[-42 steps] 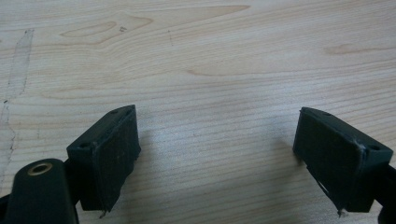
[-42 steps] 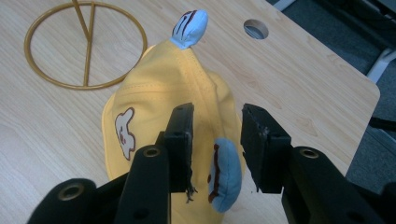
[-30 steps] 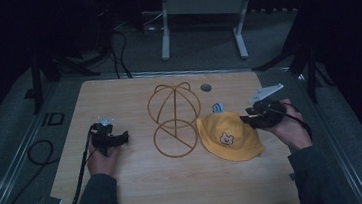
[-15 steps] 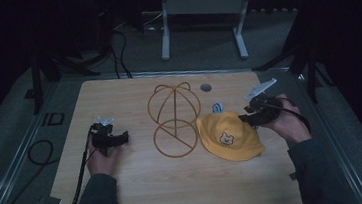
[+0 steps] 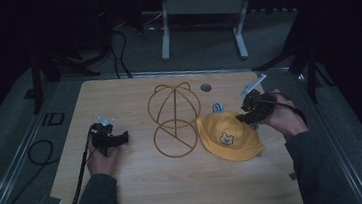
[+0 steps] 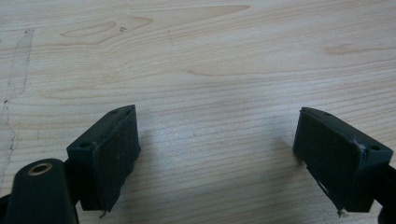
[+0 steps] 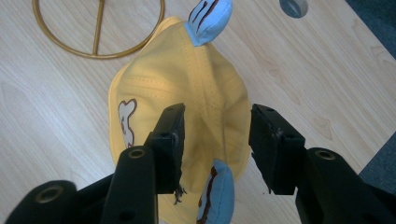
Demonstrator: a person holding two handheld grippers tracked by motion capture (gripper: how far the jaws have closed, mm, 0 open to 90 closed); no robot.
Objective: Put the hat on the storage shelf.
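while the yellow cap is lying flat on the bench, just right of the gold wire stand, the right hand-held gripper is hovering over its crown with jaws that have just been opening, spread apart and pressing on nothing. the left hand-held gripper is resting released over bare wood, well apart. a good grasp is probably calling for lowering onto the crown seam, between the two blue ears, and pinching a firm fold of fabric so the cap is lifting evenly toward the stand.
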